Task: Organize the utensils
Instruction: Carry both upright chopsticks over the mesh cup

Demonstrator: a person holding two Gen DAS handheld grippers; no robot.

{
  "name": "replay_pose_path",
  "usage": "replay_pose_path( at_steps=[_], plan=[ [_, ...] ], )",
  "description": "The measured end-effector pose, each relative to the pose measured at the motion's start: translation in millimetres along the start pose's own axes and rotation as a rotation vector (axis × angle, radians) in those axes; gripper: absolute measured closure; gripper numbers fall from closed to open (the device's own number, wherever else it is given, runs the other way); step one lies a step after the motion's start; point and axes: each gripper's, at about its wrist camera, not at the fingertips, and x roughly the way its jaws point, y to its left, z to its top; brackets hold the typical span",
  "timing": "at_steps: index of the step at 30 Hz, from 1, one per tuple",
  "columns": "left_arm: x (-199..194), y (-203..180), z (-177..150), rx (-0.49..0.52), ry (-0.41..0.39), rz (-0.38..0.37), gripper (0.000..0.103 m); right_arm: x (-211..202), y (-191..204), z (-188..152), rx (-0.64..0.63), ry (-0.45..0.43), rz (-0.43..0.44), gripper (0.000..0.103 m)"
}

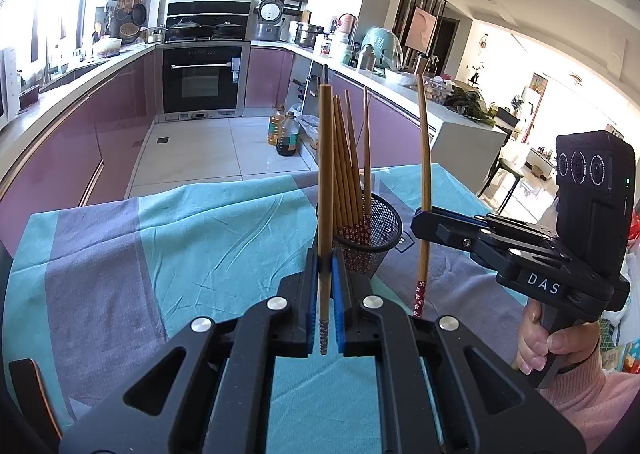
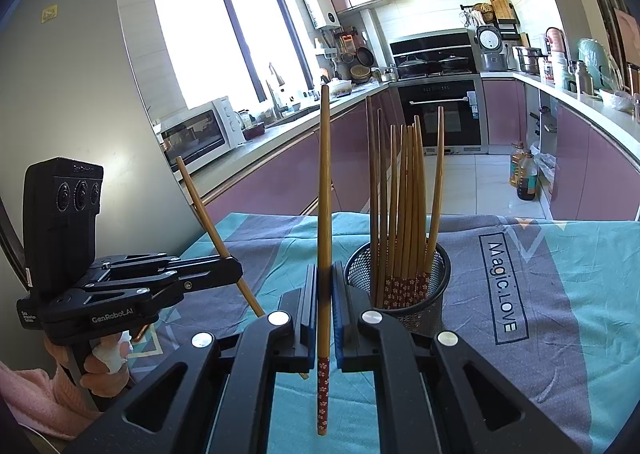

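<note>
The mesh holder (image 2: 398,274) hides the chopsticks' (image 2: 404,205) lower tips, the tablecloth (image 1: 180,238) is cut off at the bottom edge, and counter items stay too small to identify.

— From where does the left wrist view look?

— From low behind its own jaws, close over the tablecloth (image 1: 192,221), facing the oven (image 1: 202,79) and the right-hand counter.

— And the right wrist view?

— Equally low and close, facing the window (image 2: 224,37) and the same oven.

— What do they share?

— The mesh cup (image 1: 380,230) of chopsticks (image 2: 404,205), near in both, and each sees the other's gripper at its edge.
</note>
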Motion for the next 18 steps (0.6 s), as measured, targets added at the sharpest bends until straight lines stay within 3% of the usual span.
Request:
replay_pose_path(
  at_steps=[18],
  plan=[
    [-2.7,-2.6,1.3,0.011,-0.006,-0.001,0.095,-1.4,-1.8,0.1,-0.001,-0.013,-0.002,0.097]
  ],
)
